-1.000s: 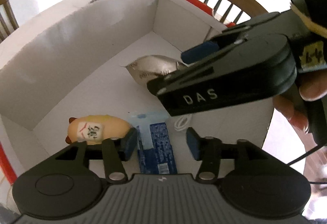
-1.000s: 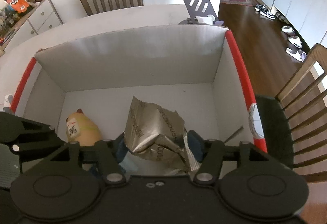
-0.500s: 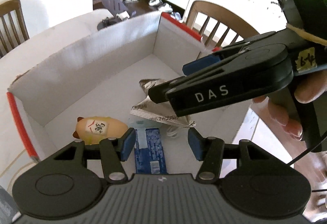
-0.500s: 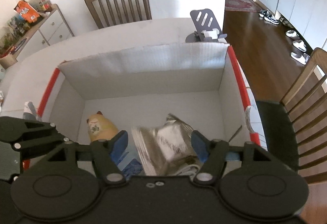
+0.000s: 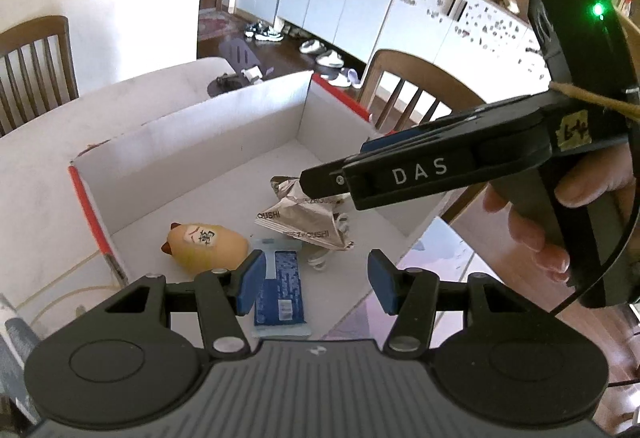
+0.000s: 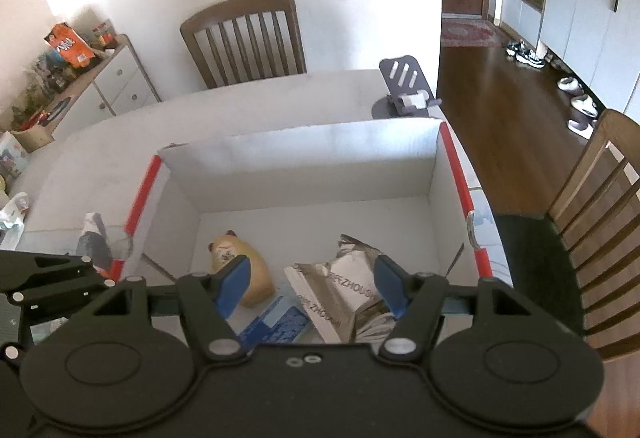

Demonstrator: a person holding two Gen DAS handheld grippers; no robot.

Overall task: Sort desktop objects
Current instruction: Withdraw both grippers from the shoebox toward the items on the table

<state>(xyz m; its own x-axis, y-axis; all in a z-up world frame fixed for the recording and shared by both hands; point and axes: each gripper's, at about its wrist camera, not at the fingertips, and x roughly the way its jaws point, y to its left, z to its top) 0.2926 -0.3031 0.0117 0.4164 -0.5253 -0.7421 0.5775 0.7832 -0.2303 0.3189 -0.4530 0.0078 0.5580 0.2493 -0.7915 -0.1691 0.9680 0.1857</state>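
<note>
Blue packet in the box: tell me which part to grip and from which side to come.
Grip the blue packet across its two long edges, near its middle, coming down from above. It lies flat on the floor of the box, so only a top approach fits. The yellow toy lies close on one side and the silver bag by its far end, so keep the tool narrow.

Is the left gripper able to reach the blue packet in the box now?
Probably yes: the blue packet lies uncovered in the open box, just ahead of the left gripper, whose jaws are apart and hold nothing.
</note>
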